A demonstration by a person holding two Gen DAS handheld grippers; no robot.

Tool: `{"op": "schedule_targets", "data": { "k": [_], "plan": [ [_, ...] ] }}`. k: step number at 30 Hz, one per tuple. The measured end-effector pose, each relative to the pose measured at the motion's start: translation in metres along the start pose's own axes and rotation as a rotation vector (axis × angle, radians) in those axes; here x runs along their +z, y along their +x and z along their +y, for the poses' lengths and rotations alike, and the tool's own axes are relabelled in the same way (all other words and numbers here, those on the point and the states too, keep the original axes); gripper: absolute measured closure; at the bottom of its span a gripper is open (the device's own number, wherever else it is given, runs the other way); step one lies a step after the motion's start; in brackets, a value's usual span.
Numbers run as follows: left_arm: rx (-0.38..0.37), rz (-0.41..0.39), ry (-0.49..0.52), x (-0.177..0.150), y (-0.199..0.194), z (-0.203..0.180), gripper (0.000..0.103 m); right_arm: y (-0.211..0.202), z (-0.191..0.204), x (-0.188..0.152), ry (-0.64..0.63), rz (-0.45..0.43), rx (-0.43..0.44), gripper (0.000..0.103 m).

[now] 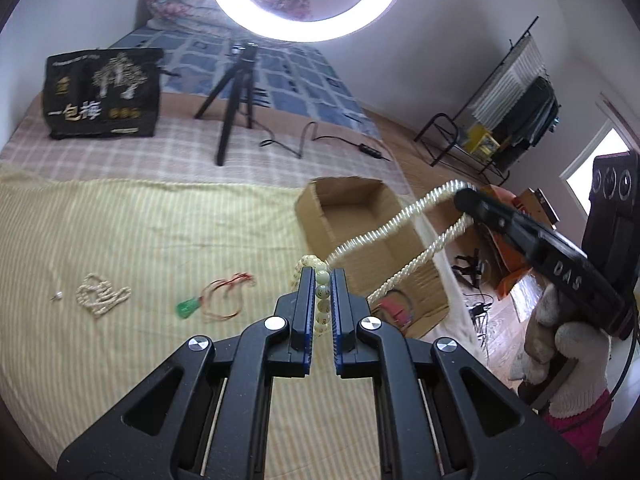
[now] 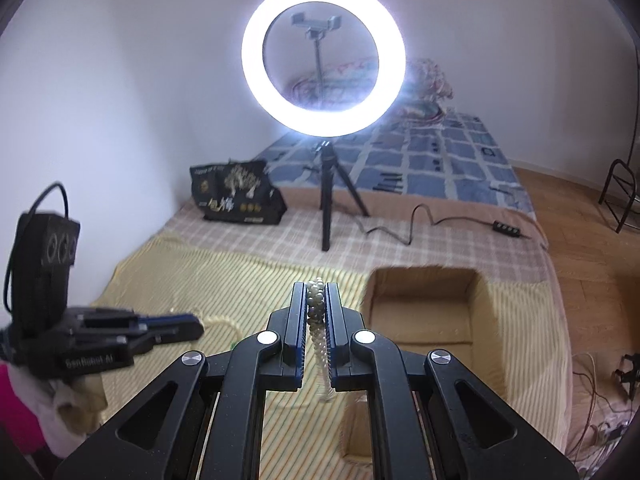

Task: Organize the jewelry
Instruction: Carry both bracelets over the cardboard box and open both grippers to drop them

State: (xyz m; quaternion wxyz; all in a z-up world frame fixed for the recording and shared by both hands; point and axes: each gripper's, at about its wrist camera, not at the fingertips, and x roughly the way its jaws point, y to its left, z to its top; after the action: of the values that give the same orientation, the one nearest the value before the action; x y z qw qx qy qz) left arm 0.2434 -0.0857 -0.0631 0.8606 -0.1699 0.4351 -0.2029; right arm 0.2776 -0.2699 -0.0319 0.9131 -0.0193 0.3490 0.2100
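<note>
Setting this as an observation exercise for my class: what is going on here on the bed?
A person is sorting jewelry with two handheld grippers. The left gripper has its jaws shut on a beaded bracelet; the right gripper is shut on a pearl strand near the open cardboard box. A green pendant and a small necklace lie on the striped cloth.

Left gripper (image 1: 322, 280) clamps bead bracelet (image 1: 322, 292) (seemingly); pearl strand (image 1: 384, 236) raised.

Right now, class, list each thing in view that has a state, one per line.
Left hand-held gripper: shut on bead bracelet.
Right hand-held gripper: shut on pearl necklace, lifted.
Cardboard box: open.
Ring light: on.
Jade pendant: lying on bedspread.
Small pearl strand: lying bunched.
</note>
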Motion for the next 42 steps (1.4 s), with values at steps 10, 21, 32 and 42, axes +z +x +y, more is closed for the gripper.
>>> {"op": "schedule_targets", "data": {
  "k": [10, 21, 32, 42],
  "plan": [
    [-0.032, 0.007, 0.032, 0.011, 0.031, -0.032, 0.098, 0.0, -0.041, 0.024, 0.022, -0.032, -0.059, 0.096],
    [-0.048, 0.056, 0.047, 0.018, 0.09, -0.06, 0.098, 0.025, -0.099, 0.03, 0.047, 0.013, -0.144, 0.096],
    [-0.026, 0.121, 0.054, 0.01, 0.134, -0.066, 0.098, 0.049, -0.139, 0.02, 0.077, 0.058, -0.18, 0.096],
    [-0.011, 0.129, 0.081, 0.008, 0.142, -0.073, 0.098, 0.054, -0.144, 0.015, 0.069, 0.067, -0.196, 0.093]
  ]
}}
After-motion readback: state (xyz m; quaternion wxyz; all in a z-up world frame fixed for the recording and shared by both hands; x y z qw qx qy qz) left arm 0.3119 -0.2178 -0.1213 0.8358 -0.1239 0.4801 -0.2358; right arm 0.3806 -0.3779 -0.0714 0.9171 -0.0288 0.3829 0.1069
